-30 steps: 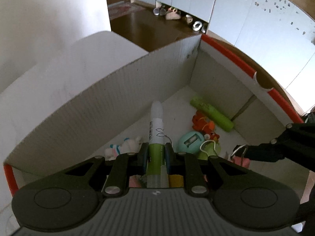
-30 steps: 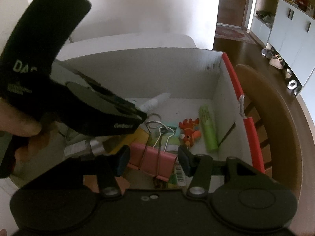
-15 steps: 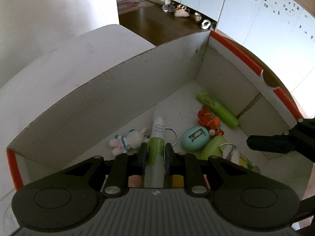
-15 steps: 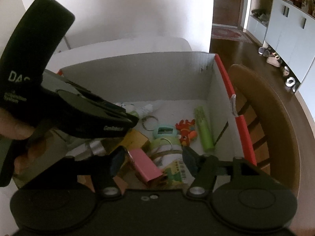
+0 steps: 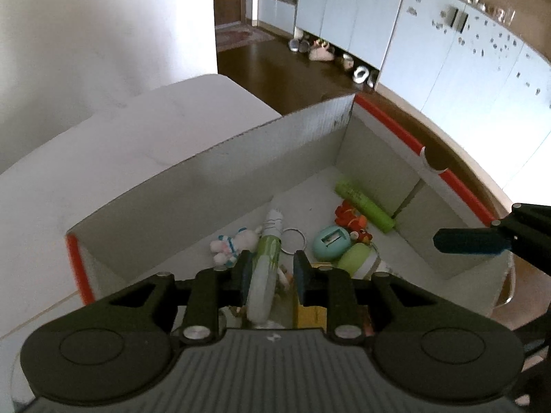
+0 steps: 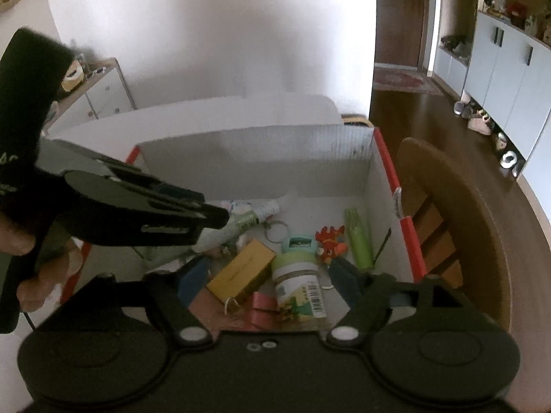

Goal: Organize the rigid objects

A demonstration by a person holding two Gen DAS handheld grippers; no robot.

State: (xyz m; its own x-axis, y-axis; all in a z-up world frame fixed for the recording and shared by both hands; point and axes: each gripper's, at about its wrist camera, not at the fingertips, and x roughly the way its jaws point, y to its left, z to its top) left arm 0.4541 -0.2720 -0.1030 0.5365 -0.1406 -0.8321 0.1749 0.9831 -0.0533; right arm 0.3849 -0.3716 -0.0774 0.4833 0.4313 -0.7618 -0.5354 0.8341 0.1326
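Left wrist view: the left gripper (image 5: 270, 272) is opening, the green-and-white marker (image 5: 267, 268) loose between its jaws, over the cardboard box (image 5: 193, 186). The right gripper (image 6: 268, 280) is opening too, gripping nothing; the pink binder clip (image 6: 260, 309) lies on the box floor below it, beside the yellow block (image 6: 241, 268) and the green-lidded jar (image 6: 298, 278).
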